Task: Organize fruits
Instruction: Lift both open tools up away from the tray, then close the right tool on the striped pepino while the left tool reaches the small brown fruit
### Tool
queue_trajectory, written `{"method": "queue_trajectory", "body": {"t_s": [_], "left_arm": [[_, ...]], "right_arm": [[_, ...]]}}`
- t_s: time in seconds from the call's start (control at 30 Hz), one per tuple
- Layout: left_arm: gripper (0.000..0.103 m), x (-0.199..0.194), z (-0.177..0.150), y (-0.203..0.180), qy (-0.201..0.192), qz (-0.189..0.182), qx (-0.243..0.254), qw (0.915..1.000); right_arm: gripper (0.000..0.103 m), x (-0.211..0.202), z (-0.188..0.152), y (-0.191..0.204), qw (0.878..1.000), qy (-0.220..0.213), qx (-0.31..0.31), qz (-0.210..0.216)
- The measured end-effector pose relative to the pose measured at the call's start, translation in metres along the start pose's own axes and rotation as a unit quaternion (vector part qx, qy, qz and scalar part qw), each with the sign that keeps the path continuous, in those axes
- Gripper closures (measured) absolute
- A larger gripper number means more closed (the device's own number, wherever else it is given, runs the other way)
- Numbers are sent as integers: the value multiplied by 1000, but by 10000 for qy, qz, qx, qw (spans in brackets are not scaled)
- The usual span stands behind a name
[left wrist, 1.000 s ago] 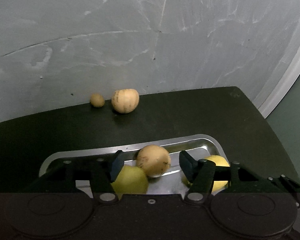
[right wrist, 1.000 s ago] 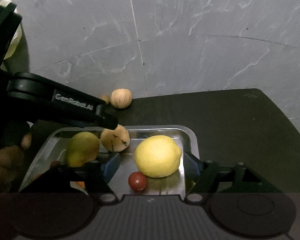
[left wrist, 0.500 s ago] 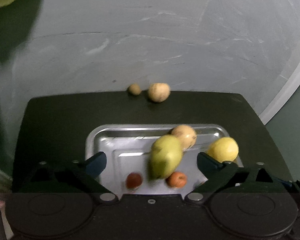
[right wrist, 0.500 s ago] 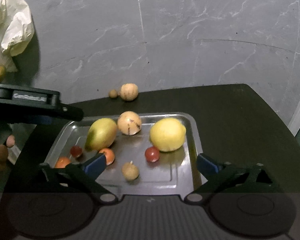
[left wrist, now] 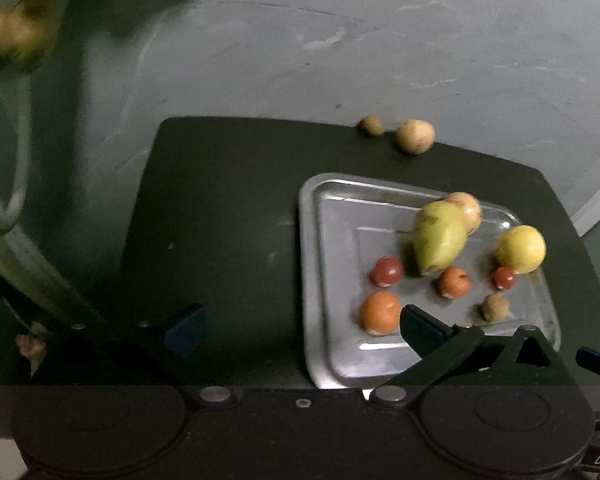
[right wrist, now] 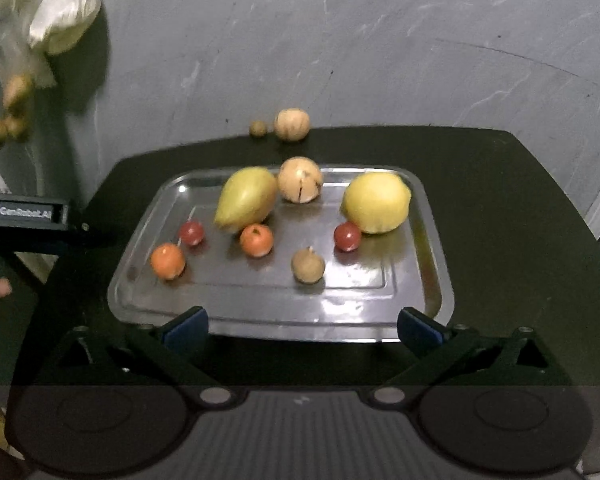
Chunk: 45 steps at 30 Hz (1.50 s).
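Steel tray (right wrist: 428, 240) mid-frame on dark tabletop (right wrist: 500, 208), bare margin lower left, two fruits (right wrist: 292, 124) at far edge, right claw (right wrist: 302, 326) wide, empty, left claw (left wrist: 300, 328) wide, empty.

Right tool (right wrist: 302, 326) wide open, empty, just before metal tray (right wrist: 434, 276) w/ lemon (right wrist: 377, 203), pear (right wrist: 246, 198), small fruits.

We are seeing a tray (right wrist: 428, 264) lying on a table (right wrist: 500, 216). In it, a pear (right wrist: 246, 198) is sitting left of a lemon (right wrist: 376, 202), with an apple (right wrist: 300, 179) between them at the far edge. Two fruits (right wrist: 291, 124) are resting on the table beyond the tray.
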<state>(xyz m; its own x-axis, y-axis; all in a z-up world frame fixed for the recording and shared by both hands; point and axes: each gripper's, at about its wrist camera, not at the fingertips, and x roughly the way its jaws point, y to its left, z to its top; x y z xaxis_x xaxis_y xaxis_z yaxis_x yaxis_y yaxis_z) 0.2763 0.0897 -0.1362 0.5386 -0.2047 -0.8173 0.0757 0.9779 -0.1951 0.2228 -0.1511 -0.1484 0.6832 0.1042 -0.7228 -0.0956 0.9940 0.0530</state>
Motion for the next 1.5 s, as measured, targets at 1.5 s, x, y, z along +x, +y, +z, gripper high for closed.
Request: {"method": "queue_trajectory", "body": {"t_s": [1.5], "left_arm": [[1,68,108,-43,-427,950,-581,9929]], "right_arm": [[0,73,78,-38,9959,-277,-687,516]]}}
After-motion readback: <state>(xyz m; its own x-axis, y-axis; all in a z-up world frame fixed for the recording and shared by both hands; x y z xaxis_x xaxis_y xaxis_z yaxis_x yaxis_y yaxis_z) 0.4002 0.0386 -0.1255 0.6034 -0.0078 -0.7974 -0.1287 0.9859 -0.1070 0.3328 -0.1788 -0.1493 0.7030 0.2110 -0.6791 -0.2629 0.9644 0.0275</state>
